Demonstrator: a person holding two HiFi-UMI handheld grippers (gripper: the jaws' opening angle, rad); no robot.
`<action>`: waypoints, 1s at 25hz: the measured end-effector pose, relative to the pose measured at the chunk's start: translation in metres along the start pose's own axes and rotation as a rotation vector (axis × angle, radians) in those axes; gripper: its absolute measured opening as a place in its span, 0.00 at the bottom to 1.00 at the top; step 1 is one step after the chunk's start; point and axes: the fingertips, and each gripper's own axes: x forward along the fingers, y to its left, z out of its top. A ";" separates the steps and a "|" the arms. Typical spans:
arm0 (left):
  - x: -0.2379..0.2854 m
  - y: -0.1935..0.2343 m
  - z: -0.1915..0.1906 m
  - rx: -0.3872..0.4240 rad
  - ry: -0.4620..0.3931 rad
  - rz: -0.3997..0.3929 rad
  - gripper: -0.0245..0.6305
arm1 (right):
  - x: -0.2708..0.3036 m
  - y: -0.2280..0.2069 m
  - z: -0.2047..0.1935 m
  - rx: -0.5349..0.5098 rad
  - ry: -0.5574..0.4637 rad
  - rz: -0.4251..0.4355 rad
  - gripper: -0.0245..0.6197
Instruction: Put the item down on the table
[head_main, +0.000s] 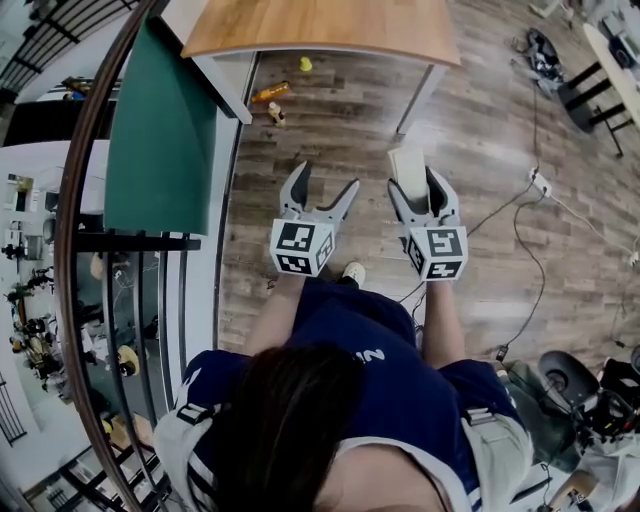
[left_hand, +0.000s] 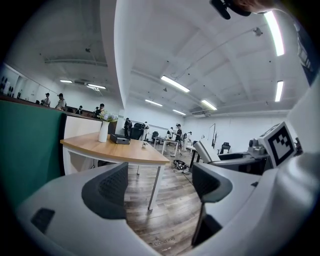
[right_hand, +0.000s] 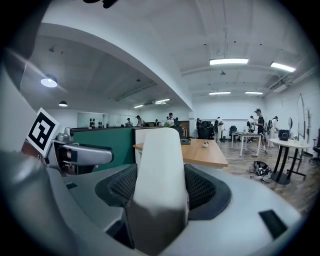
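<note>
**Item still held short of the table**

The right gripper (head_main: 415, 188) pinches a white, round-topped item (head_main: 406, 164) upright between its pads, in the air above the wood-plank floor (head_main: 490, 140). It is well short of the table (head_main: 330, 28). The left gripper (head_main: 327, 180) hangs beside it, jaws spread with only air between them.

The table has a light wooden top on white legs. A white vase (left_hand: 103, 131) and a black box (left_hand: 120, 139) stand on it. A green partition (head_main: 160, 130) runs along its left side. Small yellow things (head_main: 305, 64) lie on the floor under it, and cables (head_main: 540, 185) trail to the right. People stand at desks farther back in the room.
</note>
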 end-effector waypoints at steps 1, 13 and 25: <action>0.000 -0.002 -0.001 -0.006 -0.002 -0.001 0.62 | 0.000 -0.003 -0.001 0.003 -0.002 -0.001 0.52; 0.044 0.022 -0.008 -0.018 0.007 -0.027 0.62 | 0.035 -0.025 -0.007 0.058 0.011 -0.047 0.52; 0.167 0.134 0.033 0.011 0.010 -0.076 0.62 | 0.177 -0.051 0.033 0.039 0.041 -0.079 0.52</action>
